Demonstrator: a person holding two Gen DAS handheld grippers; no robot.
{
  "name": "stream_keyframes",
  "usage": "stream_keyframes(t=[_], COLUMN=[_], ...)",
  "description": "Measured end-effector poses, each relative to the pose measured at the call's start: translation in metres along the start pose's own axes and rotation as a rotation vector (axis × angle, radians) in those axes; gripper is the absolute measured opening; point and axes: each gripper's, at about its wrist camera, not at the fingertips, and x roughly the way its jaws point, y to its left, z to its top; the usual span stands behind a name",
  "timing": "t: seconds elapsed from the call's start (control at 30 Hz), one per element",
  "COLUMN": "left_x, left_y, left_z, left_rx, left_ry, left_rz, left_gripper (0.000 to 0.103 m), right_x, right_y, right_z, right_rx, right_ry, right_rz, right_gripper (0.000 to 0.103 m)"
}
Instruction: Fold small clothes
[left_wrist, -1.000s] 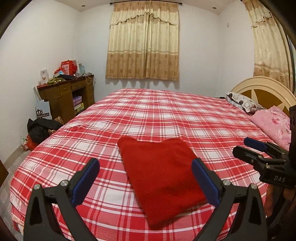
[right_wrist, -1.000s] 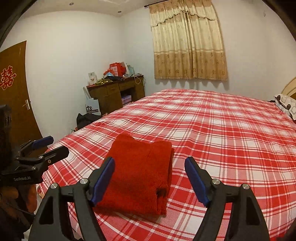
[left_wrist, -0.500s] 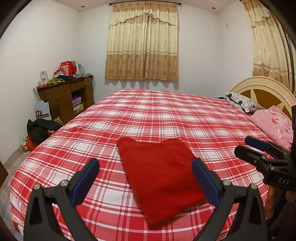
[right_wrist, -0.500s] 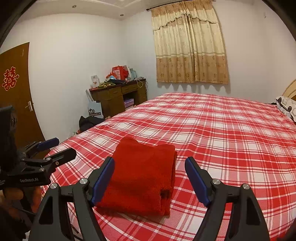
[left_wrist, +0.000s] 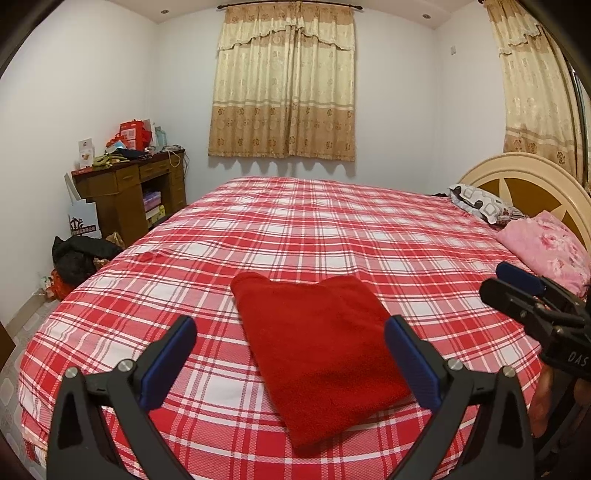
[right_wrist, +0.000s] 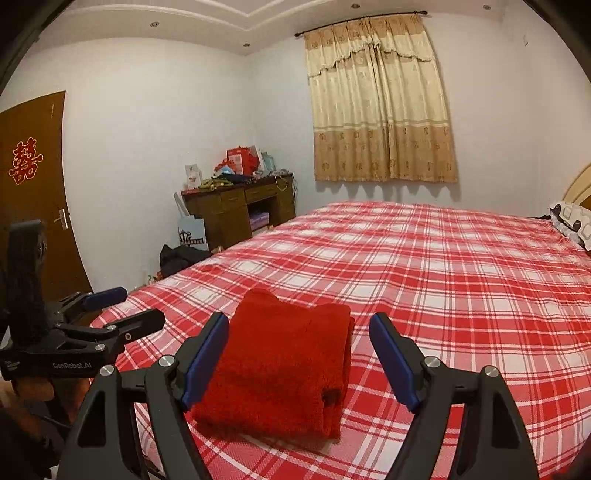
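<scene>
A red fleecy garment (left_wrist: 317, 347), folded into a thick rectangle, lies flat on the red plaid bed (left_wrist: 332, 229) near its front edge. In the right wrist view the same folded garment (right_wrist: 284, 369) shows its stacked layers on the right side. My left gripper (left_wrist: 291, 354) hovers open above and in front of it, blue pads wide apart, nothing between them. My right gripper (right_wrist: 299, 354) is open too, held back from the garment and touching nothing. Each gripper shows at the edge of the other's view: right gripper (left_wrist: 524, 295), left gripper (right_wrist: 122, 306).
A pink floral quilt (left_wrist: 546, 247) and a patterned pillow (left_wrist: 480, 203) lie by the cream headboard (left_wrist: 524, 173). A cluttered wooden desk (left_wrist: 129, 192) and a dark heap of bags (left_wrist: 77, 254) stand left of the bed. A brown door (right_wrist: 33, 184) is at far left.
The right wrist view has tilted upward a little, so the garment and bed sit lower in it. The garment lies still and both grippers stay open.
</scene>
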Motion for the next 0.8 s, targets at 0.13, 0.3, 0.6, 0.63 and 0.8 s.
stream_keyframes(t=[0.13,0.3,0.6,0.63,0.8], left_x=[0.001,0.001,0.001,0.002,0.006], left_y=[-0.001,-0.001,0.009,0.010,0.010], left_z=[0.000,0.000,0.003,0.003,0.000], left_rx=[0.003,0.011,-0.024,-0.025,-0.018], left_ry=[0.011,0.009,-0.002,0.001,0.015], left_rz=[-0.012,0.003,0.062,0.066,0.080], left_gripper=[0.103,0.103,0.103,0.103,0.103], right_x=[-0.001,-0.001,0.002,0.002,0.005], right_y=[0.000,0.001,0.003,0.003,0.004], right_z=[-0.001,-0.001,-0.002,-0.003,-0.006], right_rx=[0.000,-0.005,-0.019,-0.020,-0.028], right_ry=[0.001,0.006,0.014,0.016,0.037], right_rz=[0.001,0.003,0.002,0.003,0.009], right_gripper=[0.079,0.079,0.079,0.079,0.079])
